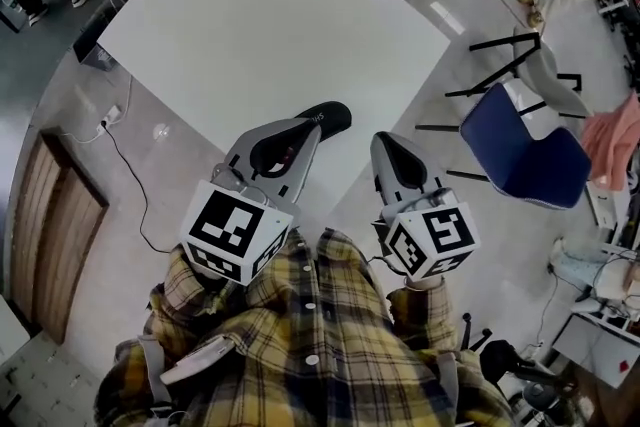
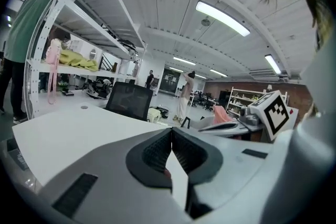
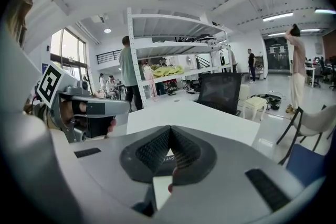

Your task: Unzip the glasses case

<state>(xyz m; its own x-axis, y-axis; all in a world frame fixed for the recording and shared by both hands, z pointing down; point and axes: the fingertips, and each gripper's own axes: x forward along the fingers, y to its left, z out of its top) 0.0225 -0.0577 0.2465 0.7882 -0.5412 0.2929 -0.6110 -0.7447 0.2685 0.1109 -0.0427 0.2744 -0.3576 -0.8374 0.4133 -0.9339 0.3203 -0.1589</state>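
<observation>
Left gripper (image 1: 330, 116) and right gripper (image 1: 391, 144): ribbed black pads (image 2: 156, 153) pressed together, nothing held.

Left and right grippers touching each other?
Apart. The head view shows a strip of white table between the left gripper and the right gripper.

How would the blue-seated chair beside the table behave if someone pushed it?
The blue chair probably scrapes rather than rolls: its thin black legs show no castors. Pushed high on the pale backrest, it might tip. It looks light: a thin shell on a slim frame.
</observation>
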